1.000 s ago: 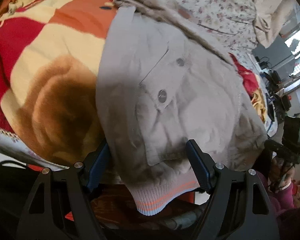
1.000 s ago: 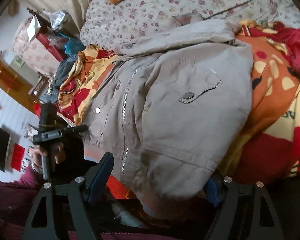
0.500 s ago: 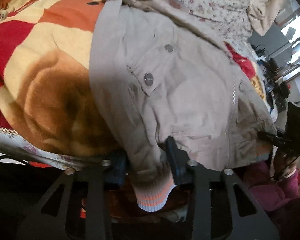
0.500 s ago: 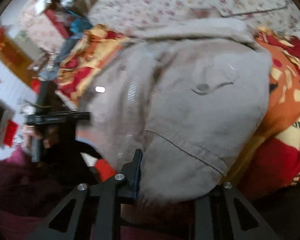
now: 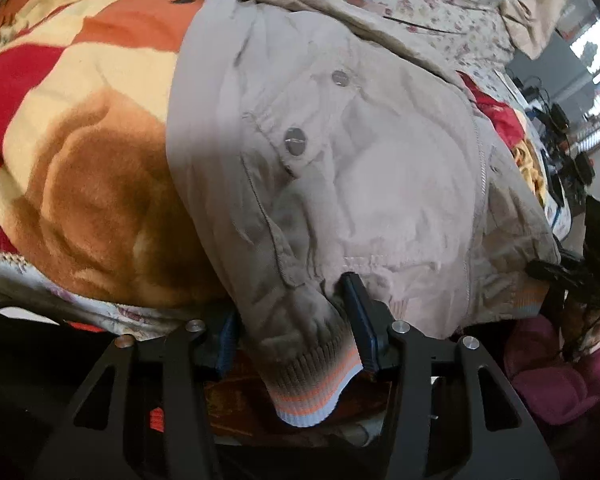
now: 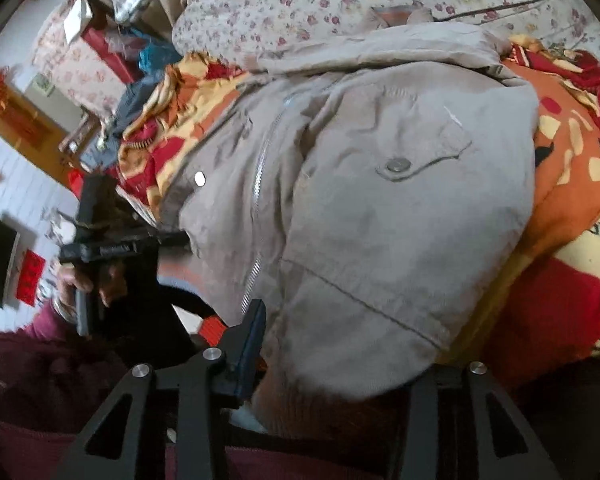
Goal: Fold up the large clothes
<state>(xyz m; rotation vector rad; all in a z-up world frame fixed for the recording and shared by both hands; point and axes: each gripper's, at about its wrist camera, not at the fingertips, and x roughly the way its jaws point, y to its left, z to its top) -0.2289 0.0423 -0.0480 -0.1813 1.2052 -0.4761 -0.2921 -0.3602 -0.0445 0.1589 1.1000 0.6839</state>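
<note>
Beige jacket (image 5: 360, 168) spread over patterned blanket (image 5: 80, 152), filling centre of both views, collar end toward top of frame against floral bedding (image 6: 308, 4), far sleeve region cut off by frame edge. Left gripper (image 5: 296, 332) at bottom centre, narrowed and pinching striped ribbed hem (image 5: 312, 384), left finger mostly buried under fabric. Right gripper (image 6: 340, 364) at bottom centre of its view, only left finger (image 6: 252, 344) visible, right finger hidden beneath jacket's lower edge, so grip state cannot be told.
</note>
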